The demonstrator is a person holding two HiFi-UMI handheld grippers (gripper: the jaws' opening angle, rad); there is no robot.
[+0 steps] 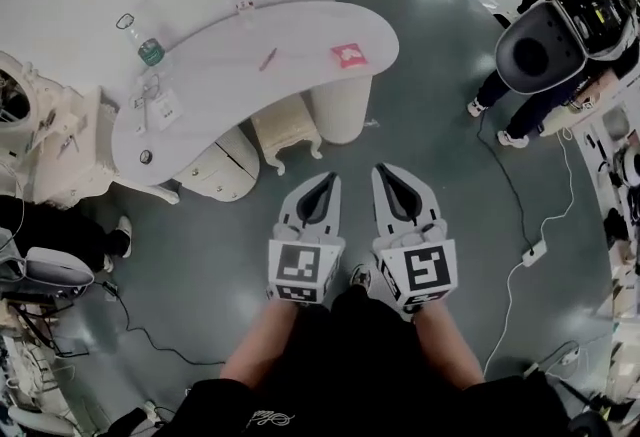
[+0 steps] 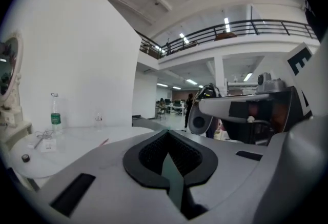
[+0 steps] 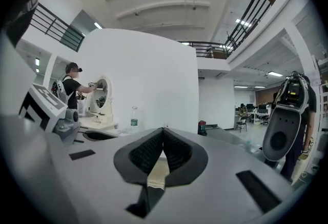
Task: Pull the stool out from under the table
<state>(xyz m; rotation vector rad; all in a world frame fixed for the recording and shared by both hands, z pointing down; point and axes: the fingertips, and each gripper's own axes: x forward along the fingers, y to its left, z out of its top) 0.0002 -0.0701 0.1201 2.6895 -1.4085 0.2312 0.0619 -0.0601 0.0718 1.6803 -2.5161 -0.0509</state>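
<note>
Your left gripper (image 1: 327,179) and right gripper (image 1: 386,170) hang side by side at 6 o'clock in the head view, both with jaws fully together and nothing between them, tips aimed at the dressing table (image 1: 300,30). The cream stool (image 1: 287,129) sits at 11 o'clock from the tips, well apart from them, tucked under the tabletop's edge between the round pedestal (image 1: 339,111) on its 3 o'clock side and the drawer unit (image 1: 221,168) on its 9 o'clock side.

The first risk is arriving closed: with both pairs of jaws together you likely only nudge the stool instead of gripping it.

The second is the narrow slot. A crooked pull probably swings a curved leg into the pedestal or the drawer unit and jams it.

A knock there could also shake the tabletop, where the green-labelled bottle (image 1: 149,47) stands upright at 10 o'clock and looks easy to topple.

A one-sided grip on the padded seat may slip or tip the stool forward.

Behind your right side, at 4 o'clock, the power strip (image 1: 534,251) and its white cable lie on the floor, a likely trip if you step back that way.
</note>
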